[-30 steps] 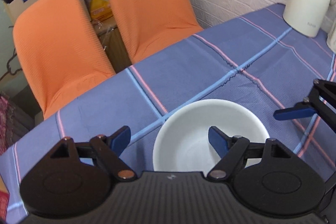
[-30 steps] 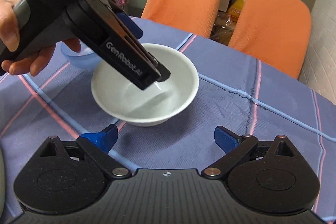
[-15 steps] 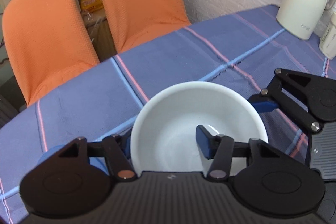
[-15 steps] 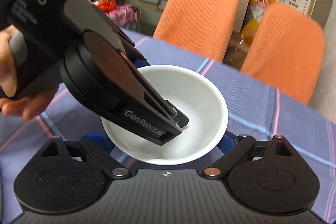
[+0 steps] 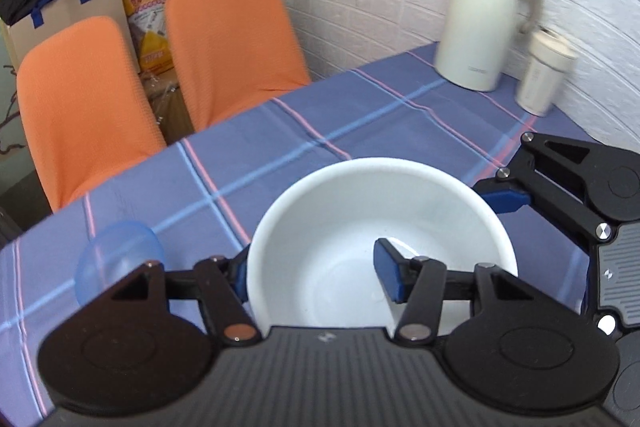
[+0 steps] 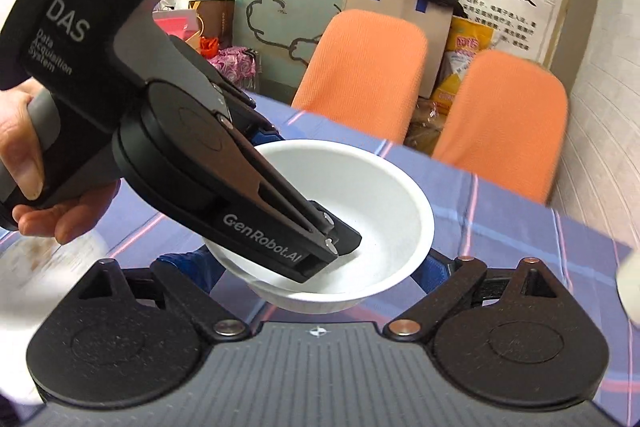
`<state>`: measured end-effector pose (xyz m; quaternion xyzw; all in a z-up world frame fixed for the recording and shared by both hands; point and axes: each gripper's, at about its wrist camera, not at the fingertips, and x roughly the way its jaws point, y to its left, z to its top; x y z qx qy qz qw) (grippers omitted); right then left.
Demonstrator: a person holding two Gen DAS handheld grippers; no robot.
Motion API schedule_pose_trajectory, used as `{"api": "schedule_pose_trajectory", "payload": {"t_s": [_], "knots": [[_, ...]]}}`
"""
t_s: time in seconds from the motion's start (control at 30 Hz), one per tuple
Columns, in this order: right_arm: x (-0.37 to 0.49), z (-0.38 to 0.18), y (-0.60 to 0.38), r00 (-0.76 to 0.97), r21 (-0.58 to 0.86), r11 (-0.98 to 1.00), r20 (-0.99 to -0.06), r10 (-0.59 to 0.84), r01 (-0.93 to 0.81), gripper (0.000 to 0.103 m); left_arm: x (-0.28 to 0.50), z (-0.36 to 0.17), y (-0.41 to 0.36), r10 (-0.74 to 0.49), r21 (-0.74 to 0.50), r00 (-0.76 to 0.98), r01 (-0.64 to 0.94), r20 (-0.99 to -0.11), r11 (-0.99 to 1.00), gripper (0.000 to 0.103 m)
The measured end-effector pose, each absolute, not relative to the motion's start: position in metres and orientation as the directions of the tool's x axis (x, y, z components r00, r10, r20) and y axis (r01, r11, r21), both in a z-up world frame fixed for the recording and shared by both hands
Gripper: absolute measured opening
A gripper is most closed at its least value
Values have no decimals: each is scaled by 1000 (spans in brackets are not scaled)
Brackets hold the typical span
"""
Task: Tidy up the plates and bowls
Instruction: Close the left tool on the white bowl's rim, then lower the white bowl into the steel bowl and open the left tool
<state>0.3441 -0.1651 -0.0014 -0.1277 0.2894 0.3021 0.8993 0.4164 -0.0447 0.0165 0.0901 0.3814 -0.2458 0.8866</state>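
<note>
Blue bowl (image 5: 120, 259) sits left on the checked tablecloth (image 5: 360, 123), thermos (image 5: 480, 19) far back; left gripper (image 5: 316, 273) pinches the plain white bowl (image 5: 380, 247) by its rim, lifted above the cloth, right gripper (image 6: 316, 263) spread wide beneath it, holding nothing
</note>
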Motion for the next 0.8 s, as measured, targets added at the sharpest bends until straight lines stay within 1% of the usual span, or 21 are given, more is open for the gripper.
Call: {"api": "schedule_pose_trajectory", "payload": {"t_s": [0.17,0.37,0.43,0.5,0.57,0.63,0.8], "knots": [[291,-8,-183,644,-43,803,-624,443,-594,83,359,5,-68,-389,-20,560,553,-732,833,57],[266,-22,-195,619,-9,815,-655,433,-580,83,317,-21,-82,-398,-25,529,579,-750,815,59],[265,-25,-196,615,-14,813,-662,429,-582,82,313,-29,-84,-394,-29,523,575,-756,818,63],[264,-28,-195,616,-38,810,-671,413,-585,82,312,-34,-86,-381,-18,526,569,-760,822,66],[262,-28,-200,618,-30,816,-669,413,-578,83,311,-38,-86,-374,-14,528,565,-763,825,71],[256,-27,-207,620,-32,823,-675,401,-567,83,310,-37,-84,-364,-7,529,560,-767,829,72],[231,-29,-230,603,1,837,-693,395,-547,83,310,-32,-71,-396,-78,481,555,-782,828,78]]}}
